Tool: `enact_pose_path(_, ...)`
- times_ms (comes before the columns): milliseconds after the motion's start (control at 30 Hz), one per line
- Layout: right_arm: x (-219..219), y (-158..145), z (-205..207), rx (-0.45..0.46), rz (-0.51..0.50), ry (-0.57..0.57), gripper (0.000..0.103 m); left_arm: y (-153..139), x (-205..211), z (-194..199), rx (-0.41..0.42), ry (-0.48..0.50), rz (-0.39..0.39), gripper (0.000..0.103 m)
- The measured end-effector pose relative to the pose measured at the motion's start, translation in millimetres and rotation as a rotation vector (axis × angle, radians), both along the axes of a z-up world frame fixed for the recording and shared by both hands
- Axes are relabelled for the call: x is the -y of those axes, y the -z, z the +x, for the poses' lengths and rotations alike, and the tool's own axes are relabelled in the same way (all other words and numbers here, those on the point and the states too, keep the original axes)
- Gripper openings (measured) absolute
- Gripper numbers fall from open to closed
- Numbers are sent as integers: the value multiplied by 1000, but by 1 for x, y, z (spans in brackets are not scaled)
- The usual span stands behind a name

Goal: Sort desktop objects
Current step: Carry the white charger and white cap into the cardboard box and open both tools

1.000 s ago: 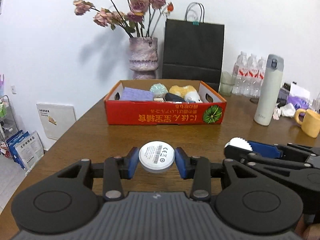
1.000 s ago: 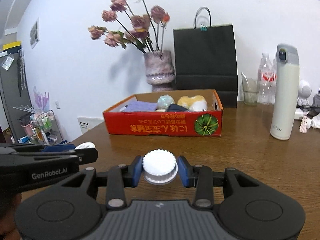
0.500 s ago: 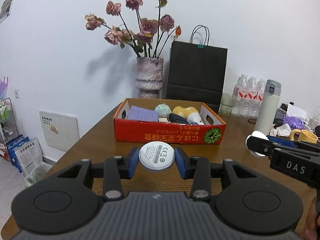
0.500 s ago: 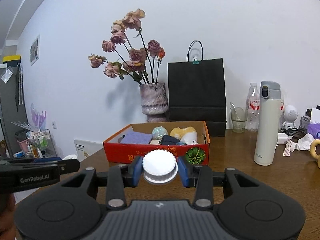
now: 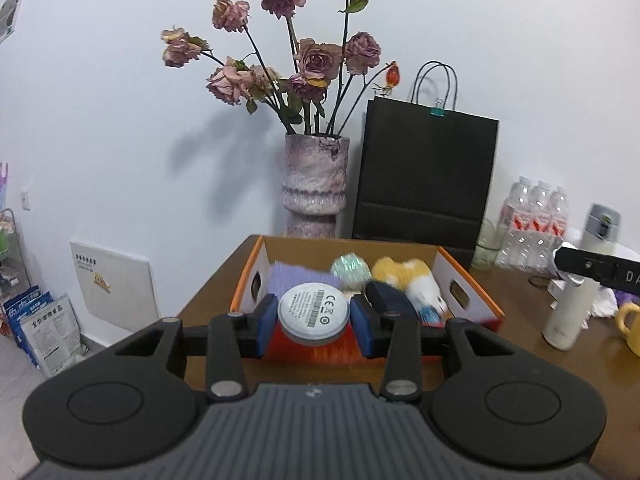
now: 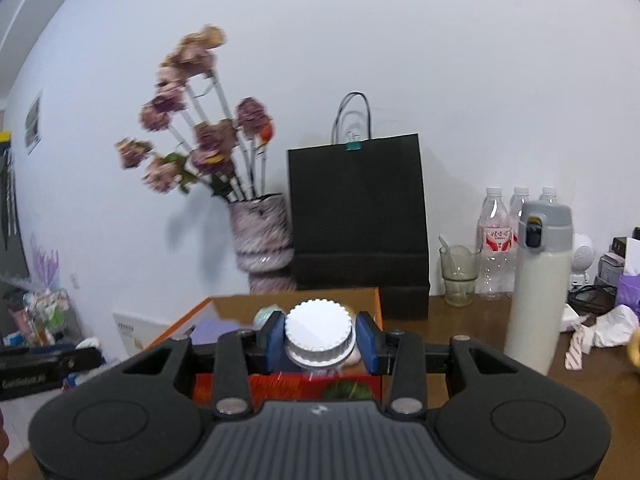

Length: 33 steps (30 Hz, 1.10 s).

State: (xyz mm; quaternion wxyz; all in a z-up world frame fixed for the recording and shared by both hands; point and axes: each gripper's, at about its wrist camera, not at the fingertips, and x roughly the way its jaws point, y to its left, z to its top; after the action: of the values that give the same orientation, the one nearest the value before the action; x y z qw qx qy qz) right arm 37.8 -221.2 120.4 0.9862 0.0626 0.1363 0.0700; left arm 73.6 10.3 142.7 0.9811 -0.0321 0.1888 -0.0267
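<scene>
My left gripper [image 5: 314, 318] is shut on a round white disc with a printed label [image 5: 313, 312] and holds it in the air at the near edge of the red cardboard box [image 5: 472, 300]. My right gripper [image 6: 320, 338] is shut on a round white ridged cap [image 6: 319, 330], held above the same box [image 6: 376, 304]. The box holds a purple cloth [image 5: 298, 274], a pale green ball [image 5: 350, 266], a yellow plush toy [image 5: 404, 270] and a dark object [image 5: 386, 298]. The right gripper's tip shows at the right edge of the left wrist view [image 5: 600, 266].
On the brown table [image 6: 460, 336] stand a vase of dried roses [image 5: 314, 184], a black paper bag [image 5: 424, 184], water bottles [image 5: 536, 222], a glass [image 6: 458, 276], a white thermos [image 6: 538, 292], crumpled paper [image 6: 616, 324] and a yellow mug [image 5: 630, 322].
Both grippers have risen and moved forward to the box, each still holding its white piece. The box now lies close under the fingers.
</scene>
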Motion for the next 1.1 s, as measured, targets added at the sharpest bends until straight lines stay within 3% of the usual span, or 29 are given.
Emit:
enact_pose_path(233, -2, 2, 89, -104, 18, -33, 37, -7, -2, 90, -48, 64, -45, 40)
enact_pose_path(367, -8, 19, 138, -216, 31, -61, 37, 11, 8, 139, -152, 111, -84, 40)
enact_pose_path(567, -20, 48, 184, -336, 16, -55, 38, 45, 31, 175, -258, 167, -66, 41)
enact_pose_path(633, -23, 56, 190, -359, -4, -48, 39, 54, 30, 181, -291, 164, -83, 56)
enact_pose_path(700, -23, 62, 193, -370, -5, -33, 50, 58, 24, 183, -307, 166, -103, 62)
enact_pose_path(867, -17, 59, 196, -361, 29, -19, 62, 48, 3, 187, -305, 131, -143, 74)
enact_pose_path(1100, -24, 36, 195, -398, 33, -34, 88, 28, -7, 178, -298, 91, -121, 100)
